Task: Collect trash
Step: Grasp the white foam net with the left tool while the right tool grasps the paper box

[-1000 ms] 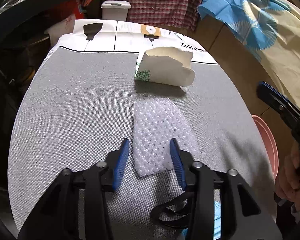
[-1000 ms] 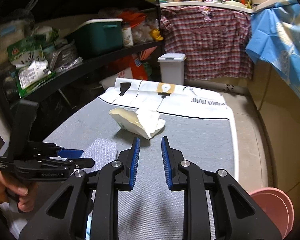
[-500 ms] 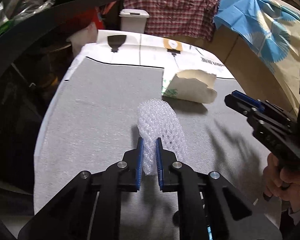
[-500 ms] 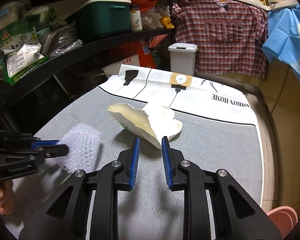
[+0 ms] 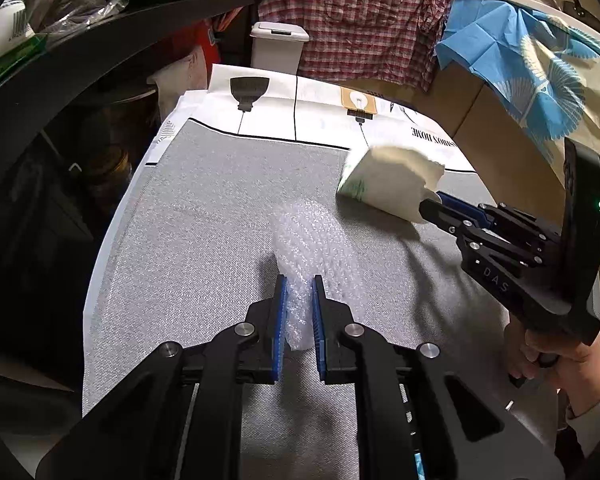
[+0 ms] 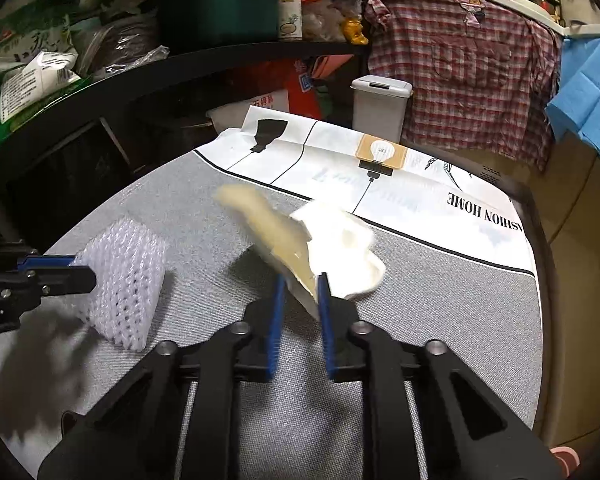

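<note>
Bare grey mat [image 5: 204,240] lies left of the foam net [image 5: 312,240]; torn carton [image 5: 388,188] blocks the right.

We saw a grey mat [image 5: 204,248] over a printed cloth [image 6: 420,184], dark cluttered shelves [image 6: 180,60] left, a plaid shirt [image 5: 364,20] hanging behind.

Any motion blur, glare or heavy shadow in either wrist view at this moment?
Left wrist view: torn white paper cup slightly smeared; white foam fruit net sharp; shelf side dark. Right wrist view: the cup is motion-blurred, the net crisp; soft shadows on the grey mat; no glare.
</note>
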Motion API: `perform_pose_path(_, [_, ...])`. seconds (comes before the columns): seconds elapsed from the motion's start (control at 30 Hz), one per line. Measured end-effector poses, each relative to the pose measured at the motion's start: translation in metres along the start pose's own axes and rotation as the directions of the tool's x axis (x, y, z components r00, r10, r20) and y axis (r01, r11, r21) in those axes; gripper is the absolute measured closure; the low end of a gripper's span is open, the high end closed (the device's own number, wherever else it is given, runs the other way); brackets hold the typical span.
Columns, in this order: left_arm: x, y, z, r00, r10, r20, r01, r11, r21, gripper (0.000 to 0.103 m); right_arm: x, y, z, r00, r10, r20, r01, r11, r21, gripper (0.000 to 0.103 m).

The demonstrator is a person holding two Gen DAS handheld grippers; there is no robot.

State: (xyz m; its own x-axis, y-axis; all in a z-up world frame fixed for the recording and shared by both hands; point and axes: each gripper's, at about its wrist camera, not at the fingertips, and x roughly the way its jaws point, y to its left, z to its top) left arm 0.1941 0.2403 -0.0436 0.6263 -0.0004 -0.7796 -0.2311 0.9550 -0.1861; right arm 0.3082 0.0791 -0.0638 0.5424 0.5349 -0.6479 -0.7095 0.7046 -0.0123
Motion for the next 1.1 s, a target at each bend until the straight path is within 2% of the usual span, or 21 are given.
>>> perform_pose_path(0.13, [-0.007, -0.002, 0.001, 1.0, 0.0, 0.015, 0.0, 1.0, 0.001, 0.091, -0.01, 0.001, 0.001, 1.0, 0.001, 0.015, -0.001, 1.0, -0.013, 0.1])
perform_pose_path(0.4, [-0.021, -0.006, 0.001, 0.999, 0.013, 0.045, -0.014, 1.0, 0.016, 0.091, -0.048, 0.004, 0.006, 0.999, 0.018, 0.048, -0.017, 1.0, -0.026, 0.101])
perform_pose_path(0.63, [-0.044, -0.01, 0.003, 0.996, 0.005, 0.089, -0.006, 1.0, 0.002, 0.091, -0.11, 0.018, 0.007, 0.996, 0.032, 0.08, -0.028, 0.999, -0.046, 0.101])
perform_pose_path(0.8, [-0.066, -0.021, 0.002, 0.992, -0.018, 0.128, 0.017, 1.0, 0.003, 0.091, -0.153, 0.021, 0.009, 0.992, 0.05, 0.113, -0.05, 0.999, -0.002, 0.101])
perform_pose_path(1.1, [-0.103, -0.053, -0.006, 0.981, -0.048, 0.189, 0.042, 0.999, 0.032, 0.091, -0.215, 0.022, -0.007, 0.99, 0.018, 0.139, -0.02, 1.0, 0.011, 0.101])
